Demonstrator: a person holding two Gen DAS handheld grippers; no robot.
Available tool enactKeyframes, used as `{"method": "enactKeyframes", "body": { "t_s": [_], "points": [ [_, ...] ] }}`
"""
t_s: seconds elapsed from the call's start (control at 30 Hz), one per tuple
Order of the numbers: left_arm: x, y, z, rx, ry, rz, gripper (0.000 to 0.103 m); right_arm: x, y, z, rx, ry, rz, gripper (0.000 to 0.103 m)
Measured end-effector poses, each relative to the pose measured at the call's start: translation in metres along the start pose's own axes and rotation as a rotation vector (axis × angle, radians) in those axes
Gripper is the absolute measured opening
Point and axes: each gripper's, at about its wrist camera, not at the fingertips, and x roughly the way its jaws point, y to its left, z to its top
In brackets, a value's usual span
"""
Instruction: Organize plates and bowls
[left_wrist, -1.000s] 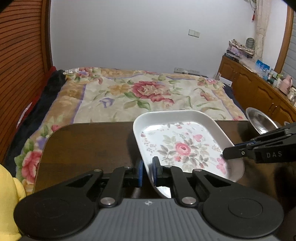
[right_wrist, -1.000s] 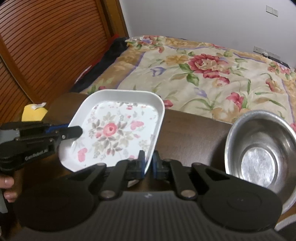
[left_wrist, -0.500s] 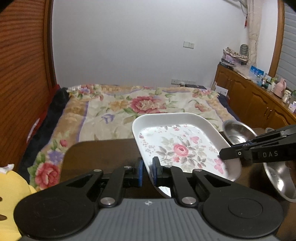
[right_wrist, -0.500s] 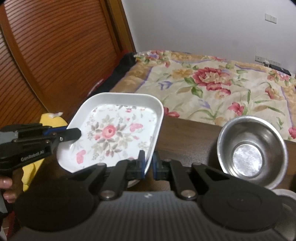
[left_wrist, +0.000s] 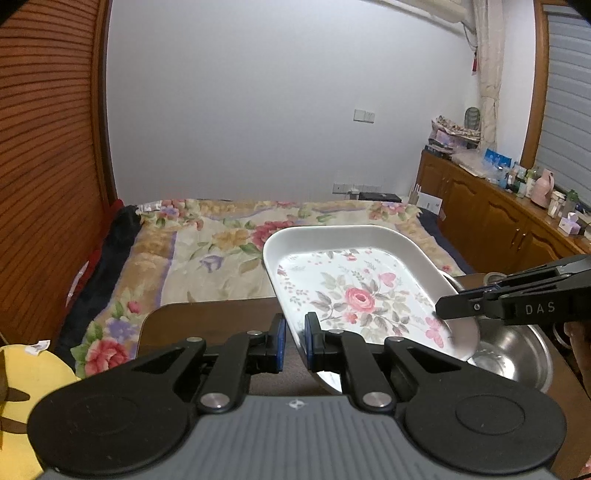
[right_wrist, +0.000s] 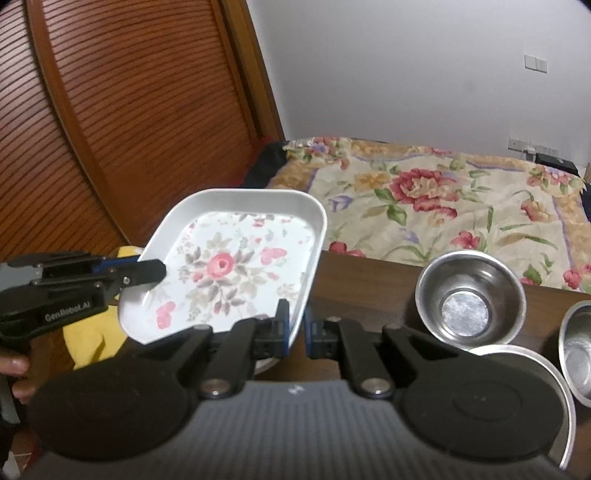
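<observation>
Floral plate is hanging between us, our left hand-held gripper and right hand-held gripper each clamping an opposite rim. We are judging the steel bowls as lying on the counter nearer the right one.

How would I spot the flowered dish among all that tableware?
Find the dark wooden table at the foot of the floral bed. The flowered dish is held above it by the left gripper and right gripper. It alone is white and squarish; the steel bowls are round.
</observation>
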Motion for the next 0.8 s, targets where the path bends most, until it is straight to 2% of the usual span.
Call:
{"method": "enactKeyframes", "body": {
  "t_s": [0.4, 0.8],
  "points": [
    [-0.041, -0.022, -0.016, 0.010, -0.019, -0.007, 0.012, -0.042, 0.004, -0.030, 0.007, -0.039, 0.038, 0.010],
    [-0.051, -0.041, -0.051, 0.026, -0.008, -0.033, 0.012, -0.063, 0.005, -0.077, 0.018, -0.034, 0.056, 0.011]
  ]
}}
